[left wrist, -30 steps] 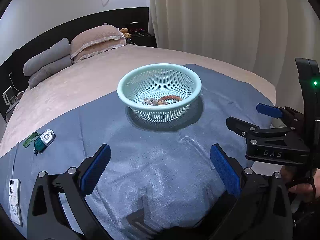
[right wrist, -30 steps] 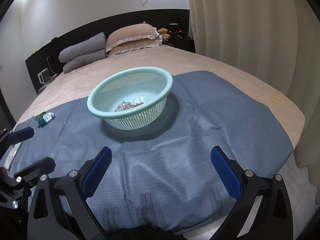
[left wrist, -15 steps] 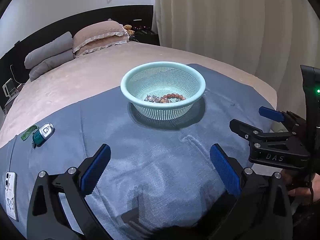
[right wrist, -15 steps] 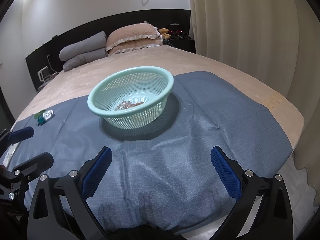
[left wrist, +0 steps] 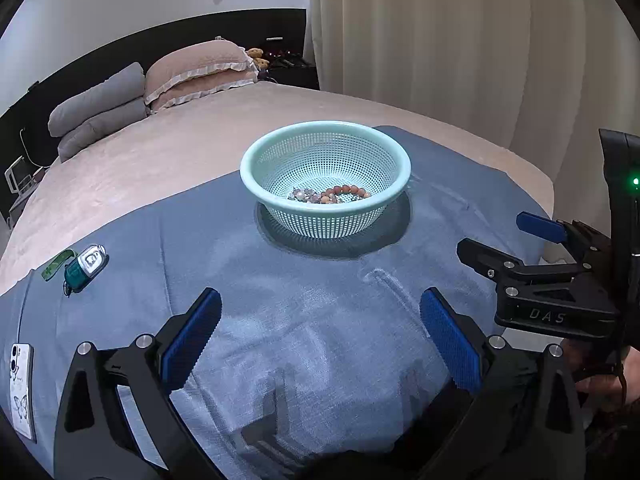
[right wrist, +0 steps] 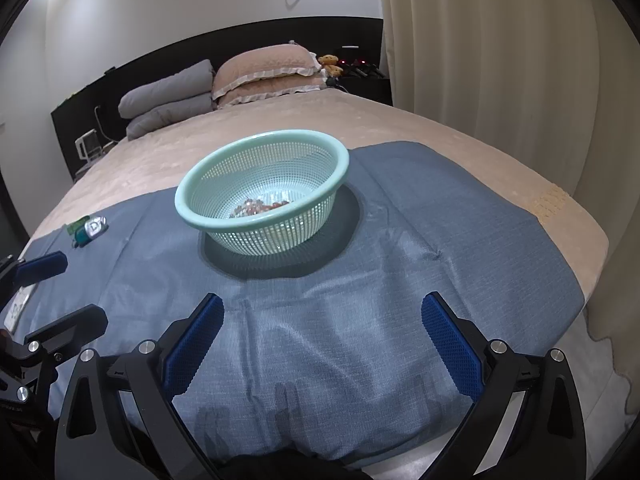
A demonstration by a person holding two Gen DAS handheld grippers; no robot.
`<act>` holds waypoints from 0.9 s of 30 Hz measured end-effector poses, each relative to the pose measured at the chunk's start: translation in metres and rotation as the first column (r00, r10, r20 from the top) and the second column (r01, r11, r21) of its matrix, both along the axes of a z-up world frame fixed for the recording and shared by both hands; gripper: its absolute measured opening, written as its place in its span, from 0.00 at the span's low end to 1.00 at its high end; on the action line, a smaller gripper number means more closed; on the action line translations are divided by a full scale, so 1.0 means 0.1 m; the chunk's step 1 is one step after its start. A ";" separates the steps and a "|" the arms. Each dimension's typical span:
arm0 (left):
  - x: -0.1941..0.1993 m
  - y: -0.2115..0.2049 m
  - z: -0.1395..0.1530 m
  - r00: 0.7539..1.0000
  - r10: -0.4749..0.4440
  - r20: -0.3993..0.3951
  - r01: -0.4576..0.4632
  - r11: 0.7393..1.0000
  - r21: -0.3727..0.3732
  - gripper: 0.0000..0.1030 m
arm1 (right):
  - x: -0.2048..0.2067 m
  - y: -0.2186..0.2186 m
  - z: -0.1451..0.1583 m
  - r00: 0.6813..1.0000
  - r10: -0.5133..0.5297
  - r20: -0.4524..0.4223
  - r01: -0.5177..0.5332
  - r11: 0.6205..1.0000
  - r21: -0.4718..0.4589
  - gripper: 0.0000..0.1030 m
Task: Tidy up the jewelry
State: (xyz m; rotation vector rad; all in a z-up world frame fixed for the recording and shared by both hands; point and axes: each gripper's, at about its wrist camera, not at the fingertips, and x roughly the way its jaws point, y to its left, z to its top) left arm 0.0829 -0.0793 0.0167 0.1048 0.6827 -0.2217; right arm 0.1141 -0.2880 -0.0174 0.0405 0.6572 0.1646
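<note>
The basket (left wrist: 325, 179) sits mid-cloth (left wrist: 304, 320), beads (left wrist: 332, 195) inside, bare cloth all round it. Left gripper (left wrist: 320, 336) and right gripper (right wrist: 322, 338) hover near the bed's (right wrist: 460, 148) foot edge, fingers spread wide, holding nothing. A key fob (left wrist: 86, 266) and phone (left wrist: 21, 390) lie at 9 o'clock, well apart.

Beads (left wrist: 331, 195) in basket (left wrist: 256, 176) on cloth (left wrist: 304, 300)

beads (left wrist: 330, 195) in mint basket (left wrist: 256, 160)
</note>
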 end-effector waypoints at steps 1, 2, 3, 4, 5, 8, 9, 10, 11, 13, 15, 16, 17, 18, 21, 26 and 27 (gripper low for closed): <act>0.00 0.00 0.00 1.000 0.001 0.000 -0.001 1.000 0.001 0.95 | 0.00 0.00 0.00 1.000 0.001 -0.003 -0.001 1.000 0.003 0.92; 0.00 0.00 0.00 1.000 0.002 -0.001 -0.002 1.000 -0.001 0.95 | 0.01 -0.01 -0.01 1.000 0.001 -0.004 -0.001 1.000 0.004 0.92; 0.01 0.00 0.00 1.000 0.003 -0.001 -0.003 1.000 -0.003 0.95 | 0.01 -0.02 -0.01 1.000 0.001 -0.004 -0.001 1.000 0.005 0.92; 0.01 0.01 0.00 1.000 0.005 -0.002 -0.005 1.000 -0.004 0.95 | 0.00 -0.01 -0.01 1.000 0.001 -0.003 -0.001 1.000 0.004 0.92; 0.01 0.01 0.00 1.000 0.006 -0.003 -0.006 1.000 -0.005 0.95 | 0.01 -0.01 -0.01 1.000 0.002 -0.003 -0.002 1.000 0.002 0.92; 0.01 0.01 0.00 1.000 0.009 -0.004 -0.009 1.000 -0.006 0.95 | 0.01 0.00 -0.02 1.000 0.005 -0.002 -0.005 1.000 -0.005 0.92; 0.01 0.01 0.00 1.000 0.009 -0.004 -0.009 1.000 -0.007 0.95 | 0.00 0.00 -0.01 1.000 0.006 -0.001 -0.006 1.000 -0.007 0.92; 0.01 0.01 0.01 1.000 0.010 -0.003 -0.010 1.000 -0.007 0.95 | 0.00 0.00 -0.01 1.000 0.006 -0.001 -0.006 1.000 -0.007 0.92; 0.01 0.02 0.00 1.000 0.010 -0.004 -0.010 1.000 -0.006 0.95 | 0.00 0.00 -0.01 1.000 0.006 -0.002 -0.006 1.000 -0.006 0.92; 0.01 0.02 0.00 1.000 0.012 -0.006 -0.012 1.000 -0.004 0.95 | 0.00 0.00 -0.01 1.000 0.006 -0.001 -0.006 1.000 -0.006 0.92; 0.02 0.03 0.00 1.000 0.012 -0.008 -0.012 1.000 -0.006 0.95 | 0.00 0.00 -0.01 1.000 0.007 -0.001 -0.007 1.000 -0.007 0.92; 0.02 0.03 0.00 1.000 0.012 -0.008 -0.012 1.000 -0.005 0.95 | 0.00 0.00 -0.01 1.000 0.008 0.000 -0.008 1.000 -0.008 0.92; 0.01 0.03 0.00 1.000 0.012 -0.008 -0.012 1.000 -0.005 0.95 | -0.01 0.00 -0.01 1.000 0.008 0.000 -0.008 1.000 -0.010 0.92; 0.01 0.03 0.00 1.000 0.011 -0.009 -0.011 1.000 -0.005 0.95 | -0.01 0.01 -0.01 1.000 0.010 0.000 -0.010 1.000 -0.012 0.92; 0.01 0.03 0.00 1.000 0.011 -0.009 -0.011 1.000 -0.006 0.95 | -0.01 0.01 -0.01 1.000 0.012 0.001 -0.012 1.000 -0.016 0.92; 0.02 0.04 -0.01 1.000 0.015 -0.012 -0.016 1.000 -0.013 0.95 | -0.01 0.01 -0.01 1.000 0.016 -0.004 -0.016 1.000 -0.012 0.92; 0.02 0.05 -0.01 1.000 0.018 -0.012 -0.019 1.000 -0.013 0.95 | 0.00 0.01 -0.01 1.000 0.016 -0.005 -0.016 1.000 -0.012 0.92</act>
